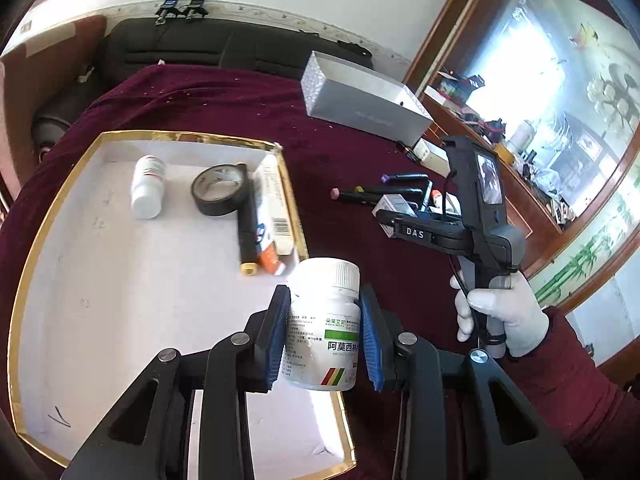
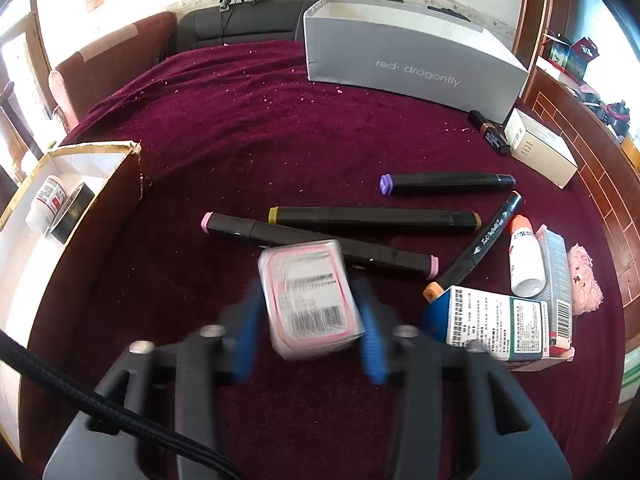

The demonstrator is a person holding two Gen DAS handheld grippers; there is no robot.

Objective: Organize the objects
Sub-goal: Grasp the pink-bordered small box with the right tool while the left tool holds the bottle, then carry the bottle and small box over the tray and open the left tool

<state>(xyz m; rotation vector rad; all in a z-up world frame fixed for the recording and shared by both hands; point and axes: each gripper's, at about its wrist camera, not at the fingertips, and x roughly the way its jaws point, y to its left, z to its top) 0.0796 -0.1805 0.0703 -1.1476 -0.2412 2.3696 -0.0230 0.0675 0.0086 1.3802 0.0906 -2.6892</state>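
Left wrist view: the left gripper clamps a white pill bottle, held over the right edge of the gold-rimmed tray.
Already in the tray: a small white bottle, a roll of black tape, a black marker and a flat box, all by its far right corner.
Right wrist view: the right gripper has a pink-bordered box between its blurred pads; whether they press it yet I cannot tell.
Left on the cloth: four markers, a glue bottle, a teal carton, a white box near the grey shoebox.
Progress: judged under half done.
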